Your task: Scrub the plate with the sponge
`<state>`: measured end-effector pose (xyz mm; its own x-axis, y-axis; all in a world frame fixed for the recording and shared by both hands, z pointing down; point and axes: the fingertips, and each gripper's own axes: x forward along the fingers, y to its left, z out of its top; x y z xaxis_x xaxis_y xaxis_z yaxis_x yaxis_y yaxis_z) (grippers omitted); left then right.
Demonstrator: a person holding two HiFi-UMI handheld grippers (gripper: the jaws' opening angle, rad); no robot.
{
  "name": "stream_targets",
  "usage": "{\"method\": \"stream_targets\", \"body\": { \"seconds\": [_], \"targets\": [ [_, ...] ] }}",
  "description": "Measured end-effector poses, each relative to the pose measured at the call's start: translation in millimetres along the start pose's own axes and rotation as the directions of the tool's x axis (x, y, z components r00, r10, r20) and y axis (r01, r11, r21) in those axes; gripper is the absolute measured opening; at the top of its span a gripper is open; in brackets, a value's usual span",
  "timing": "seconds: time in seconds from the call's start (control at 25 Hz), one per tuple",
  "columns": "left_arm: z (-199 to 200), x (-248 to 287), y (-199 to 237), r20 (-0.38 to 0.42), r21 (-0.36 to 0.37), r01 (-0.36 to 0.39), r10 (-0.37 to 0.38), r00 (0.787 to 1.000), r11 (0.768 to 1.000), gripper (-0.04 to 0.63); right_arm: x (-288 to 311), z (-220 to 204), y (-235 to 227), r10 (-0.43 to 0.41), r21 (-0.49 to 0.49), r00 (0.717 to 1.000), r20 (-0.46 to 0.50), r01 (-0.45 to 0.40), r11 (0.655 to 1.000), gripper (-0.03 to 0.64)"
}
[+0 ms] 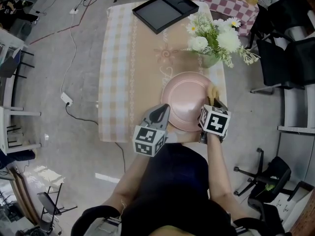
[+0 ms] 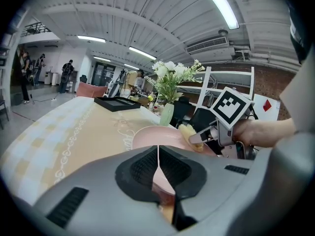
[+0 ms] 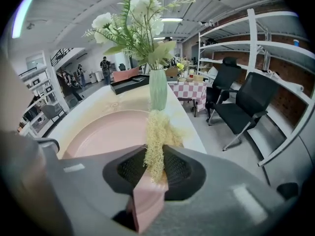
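Observation:
A pink plate (image 1: 187, 100) lies on the near right part of the tablecloth-covered table (image 1: 128, 73). My left gripper (image 1: 160, 116) is at the plate's near left rim, its jaws shut on that rim; in the left gripper view the plate (image 2: 150, 137) spreads just beyond the left gripper (image 2: 158, 167). My right gripper (image 1: 212, 102) is shut on the sponge (image 1: 212, 92), a pink block with a yellow scrubbing side, at the plate's right rim. In the right gripper view, the sponge (image 3: 153, 146) sticks out of the right gripper (image 3: 153, 173) over the plate (image 3: 106, 132).
A green vase of white flowers (image 1: 212, 45) stands just beyond the plate near the table's right edge. A black tray (image 1: 165, 10) lies at the far end. Black chairs (image 1: 285, 58) stand to the right, and a power strip (image 1: 66, 99) lies on the floor at left.

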<state>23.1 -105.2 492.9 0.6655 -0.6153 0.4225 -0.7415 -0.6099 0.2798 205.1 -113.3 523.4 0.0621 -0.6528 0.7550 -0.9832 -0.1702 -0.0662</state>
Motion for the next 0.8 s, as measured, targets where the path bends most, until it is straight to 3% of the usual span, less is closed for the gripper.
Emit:
{"method": "stream_targets", "body": {
  "seconds": [0.44,0.8],
  "targets": [
    [0.6,1.0,3.3,0.002,-0.007,-0.01,0.01,1.0,1.0,0.017,9.1,-7.7,-3.0,-0.018,0.008,0.993,-0.121,0.019,1.0,0.089],
    [-0.3,-2.1,7.3,0.001,-0.014,-0.019,0.019,1.0,1.0,0.017,13.2,-6.9,8.6,0.013,0.006,0.989,-0.145,-0.013,1.0,0.089]
  ]
}}
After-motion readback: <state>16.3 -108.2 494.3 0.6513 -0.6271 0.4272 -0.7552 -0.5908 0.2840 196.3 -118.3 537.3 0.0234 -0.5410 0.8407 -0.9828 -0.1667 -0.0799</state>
